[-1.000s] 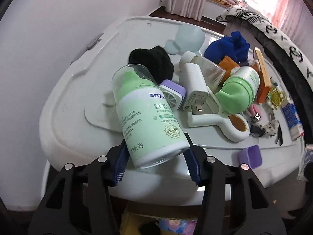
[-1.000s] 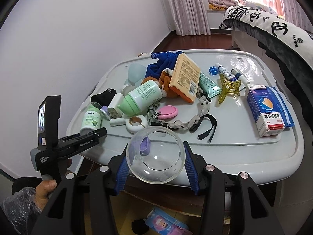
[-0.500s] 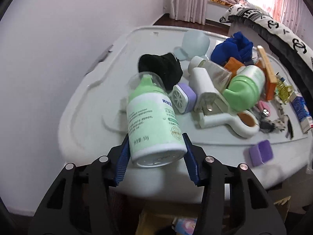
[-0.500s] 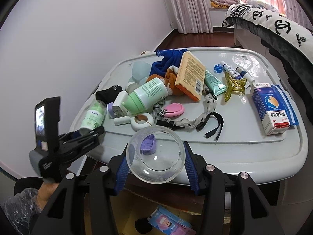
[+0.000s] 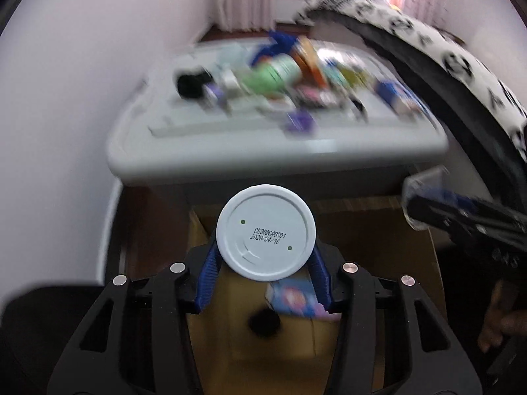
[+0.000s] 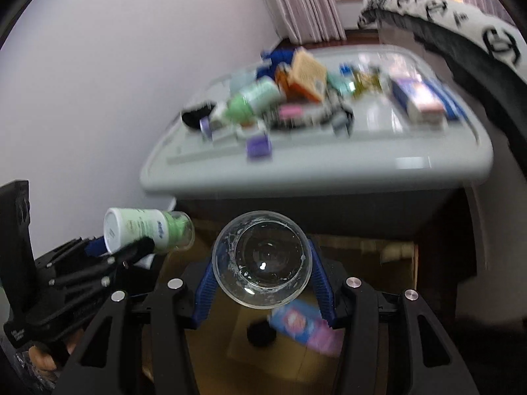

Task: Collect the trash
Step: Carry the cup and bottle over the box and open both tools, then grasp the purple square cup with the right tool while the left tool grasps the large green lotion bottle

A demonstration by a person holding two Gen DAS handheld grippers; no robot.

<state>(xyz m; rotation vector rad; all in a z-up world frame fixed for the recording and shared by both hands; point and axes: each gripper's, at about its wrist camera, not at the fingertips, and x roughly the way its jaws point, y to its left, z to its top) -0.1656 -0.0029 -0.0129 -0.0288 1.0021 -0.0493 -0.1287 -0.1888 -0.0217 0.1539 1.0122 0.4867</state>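
Over the open cardboard box [image 6: 227, 322] below the cluttered bench [image 6: 329, 174], the left claw [image 5: 265, 271] grips a green-and-white bottle [image 5: 265, 232] bottom-first, while at its 3 o'clock the right claw [image 6: 262, 278] clamps a clear plastic dome [image 6: 262, 258].

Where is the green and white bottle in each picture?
Left wrist: the green and white bottle sits at centre, its white bottom facing the camera, clamped in the left gripper.
Right wrist: the same bottle lies sideways at lower left.
Shared landmark: the cardboard box below, also seen at.
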